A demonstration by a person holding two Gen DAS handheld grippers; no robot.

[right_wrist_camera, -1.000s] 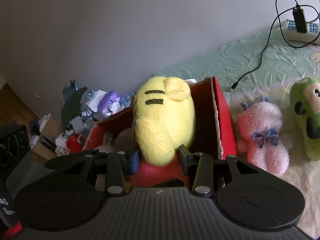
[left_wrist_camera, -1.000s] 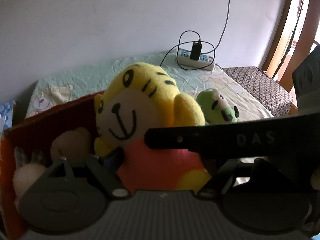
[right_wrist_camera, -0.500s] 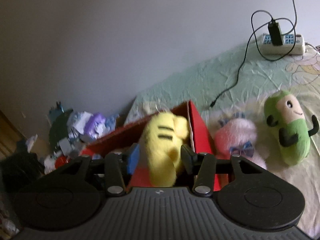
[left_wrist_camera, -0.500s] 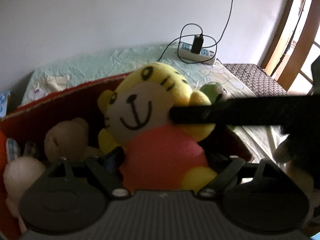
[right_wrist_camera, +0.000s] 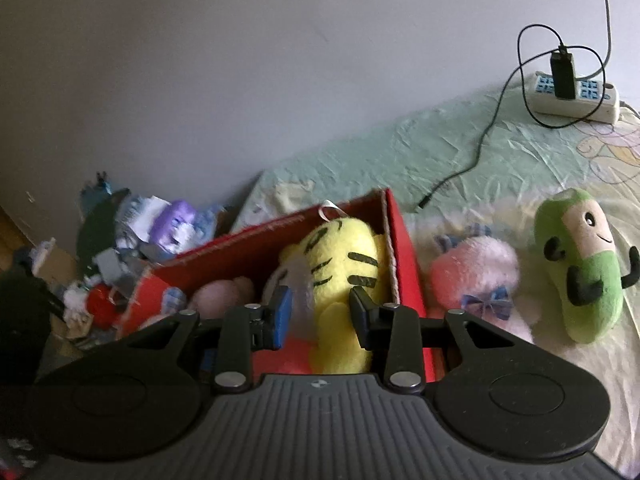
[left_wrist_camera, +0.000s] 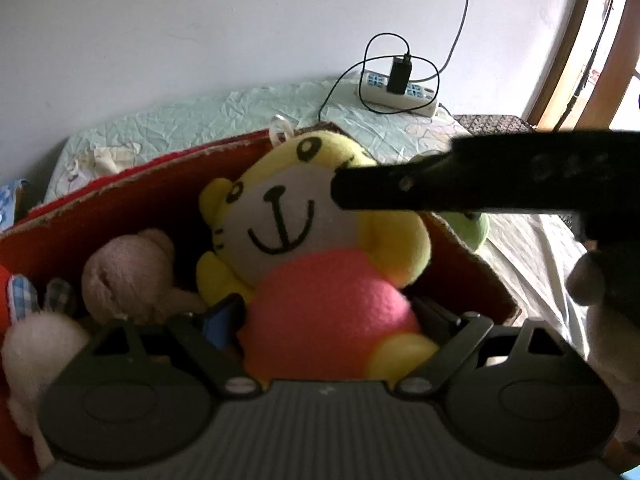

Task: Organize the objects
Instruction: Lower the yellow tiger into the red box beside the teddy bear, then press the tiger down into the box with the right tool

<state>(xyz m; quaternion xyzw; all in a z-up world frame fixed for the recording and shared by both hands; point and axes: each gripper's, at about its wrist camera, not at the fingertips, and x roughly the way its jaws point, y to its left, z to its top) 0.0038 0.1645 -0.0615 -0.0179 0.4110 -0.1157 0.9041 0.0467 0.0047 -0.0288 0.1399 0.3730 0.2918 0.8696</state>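
Yellow tiger plush (left_wrist_camera: 320,248) sat in the red box (left_wrist_camera: 120,208) on the bed (right_wrist_camera: 460,160) — beside a tan plush (left_wrist_camera: 128,272). Left tongs (left_wrist_camera: 328,316) straddled its pink belly, jaws opening wide. Right tongs (right_wrist_camera: 320,312) were closing w/ its yellow side between them — pad contact unclear. Pink plush (right_wrist_camera: 476,276) & green plush (right_wrist_camera: 580,264) lay outside the box.

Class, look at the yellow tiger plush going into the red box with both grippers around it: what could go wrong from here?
1. The yellow tiger plush leans against the red box wall and may tip out.
2. The left gripper has opening jaws; the right gripper, closing on the plush, could drag it back up.
3. The beige bear plush leaves little room.
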